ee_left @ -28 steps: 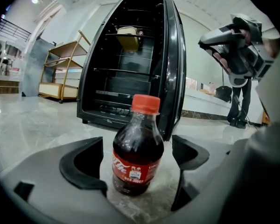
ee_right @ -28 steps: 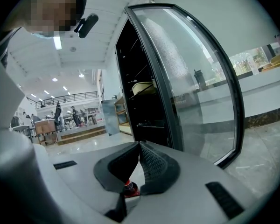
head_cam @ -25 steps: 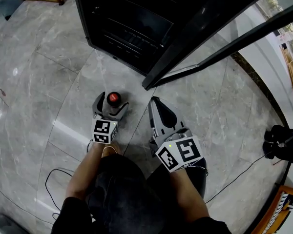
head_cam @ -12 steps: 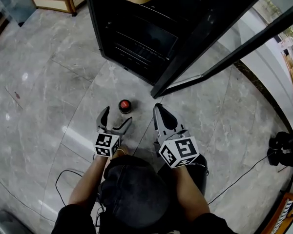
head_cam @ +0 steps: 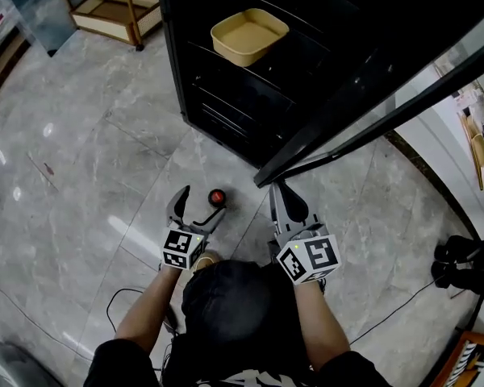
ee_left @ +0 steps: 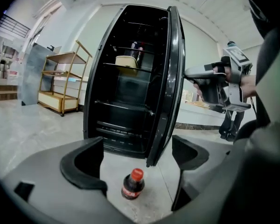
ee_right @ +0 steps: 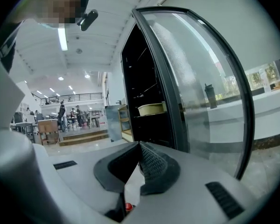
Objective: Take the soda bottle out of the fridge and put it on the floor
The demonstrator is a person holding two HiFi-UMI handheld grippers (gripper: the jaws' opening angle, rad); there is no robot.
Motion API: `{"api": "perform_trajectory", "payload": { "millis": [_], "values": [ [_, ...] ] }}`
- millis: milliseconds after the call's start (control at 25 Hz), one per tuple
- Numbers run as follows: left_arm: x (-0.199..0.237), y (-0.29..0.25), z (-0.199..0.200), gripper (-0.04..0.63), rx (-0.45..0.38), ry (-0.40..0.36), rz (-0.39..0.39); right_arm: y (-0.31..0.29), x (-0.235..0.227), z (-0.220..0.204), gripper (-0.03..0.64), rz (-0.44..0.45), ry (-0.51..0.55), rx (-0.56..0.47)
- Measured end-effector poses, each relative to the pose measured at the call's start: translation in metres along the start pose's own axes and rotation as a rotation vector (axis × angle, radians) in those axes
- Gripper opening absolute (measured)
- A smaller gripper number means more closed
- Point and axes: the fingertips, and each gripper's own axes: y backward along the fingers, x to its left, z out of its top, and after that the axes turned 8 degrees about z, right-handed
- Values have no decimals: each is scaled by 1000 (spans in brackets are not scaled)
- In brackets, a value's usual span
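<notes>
Bottle [head_cam: 217, 197] stands on the floor [head_cam: 81, 135] before the fridge [head_cam: 250, 95], just ahead of my left gripper [head_cam: 202, 204]; my right gripper [head_cam: 281, 193] sits to its right, near the door [head_cam: 339, 134].

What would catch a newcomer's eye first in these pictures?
The small soda bottle with its red cap stands upright on the grey marble floor, ungripped, just ahead of the left gripper's open fingers. Behind it rises the black fridge, its glass door swung wide, with a tan tray on a shelf. The right gripper is shut and empty near the door's lower corner.
</notes>
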Motion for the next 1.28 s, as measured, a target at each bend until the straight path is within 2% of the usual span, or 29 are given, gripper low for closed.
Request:
{"api": "perform_trajectory", "payload": {
  "millis": [240,640,880,1040,1280],
  "values": [
    [16,41,122,449,25,19,37,-7,31,85,23,29,-34,90],
    [7,137,373,449,33,42,44,7,119,308,23,110,4,239],
    [-10,180,509,449,-3,71,29,10,141,424,23,125,0,231],
    [-25,190,562,449,-41,85,19,17,129,467,23,89,-19,191],
    [-53,195,599,449,-51,37,-20,27,115,496,23,95,-31,144]
  ]
}}
